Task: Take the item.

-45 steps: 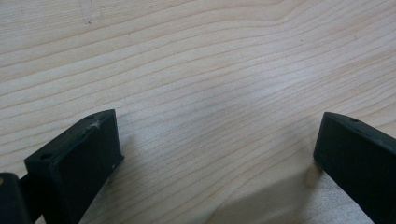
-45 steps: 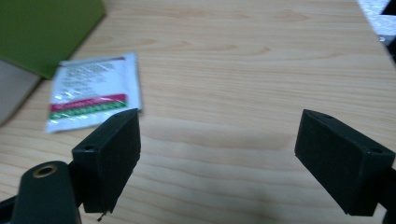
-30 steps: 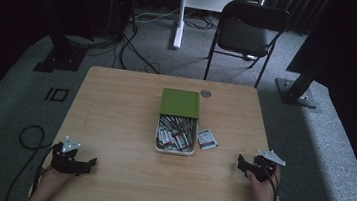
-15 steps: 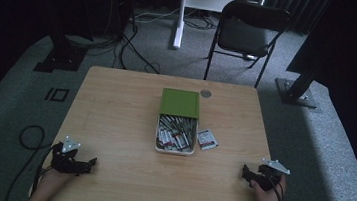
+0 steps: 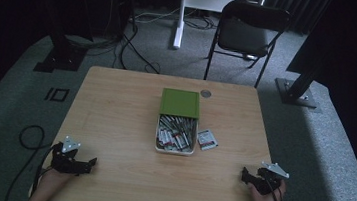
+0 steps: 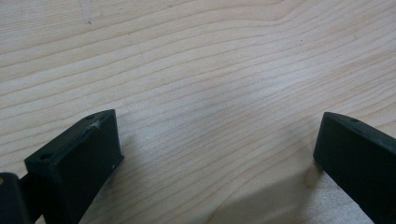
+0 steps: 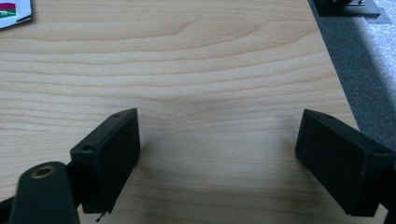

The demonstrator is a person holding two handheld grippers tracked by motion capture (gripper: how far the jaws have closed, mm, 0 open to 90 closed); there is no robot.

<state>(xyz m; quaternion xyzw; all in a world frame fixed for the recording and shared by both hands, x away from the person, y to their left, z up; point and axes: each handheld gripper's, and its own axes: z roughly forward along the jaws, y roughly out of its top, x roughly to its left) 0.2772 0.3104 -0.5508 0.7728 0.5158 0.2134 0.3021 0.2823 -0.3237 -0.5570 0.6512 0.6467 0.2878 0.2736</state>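
A white tray (image 5: pixel 159 143) full of several small packets sits at the table's centre, its green lid (image 5: pixel 180 103) lying just behind it. One loose packet (image 5: pixel 207 139) lies to the tray's right; its corner (image 7: pixel 14 11) shows in the right gripper view. My left gripper (image 5: pixel 88 162) rests near the front left corner, jaws wide apart over bare wood (image 6: pixel 219 154), nothing between them. My right gripper (image 5: pixel 245 175) sits near the front right corner, also open and empty (image 7: pixel 217 154), pointing inward.
A small round disc (image 5: pixel 206 93) lies behind the lid. The wooden table (image 5: pixel 115 109) ends close to the right gripper's side, with grey carpet (image 7: pixel 369 70) beyond. A black chair (image 5: pixel 246 34) and stand bases are behind the table.
My right gripper has drawn back toward the table's near edge. The left gripper has stayed put.
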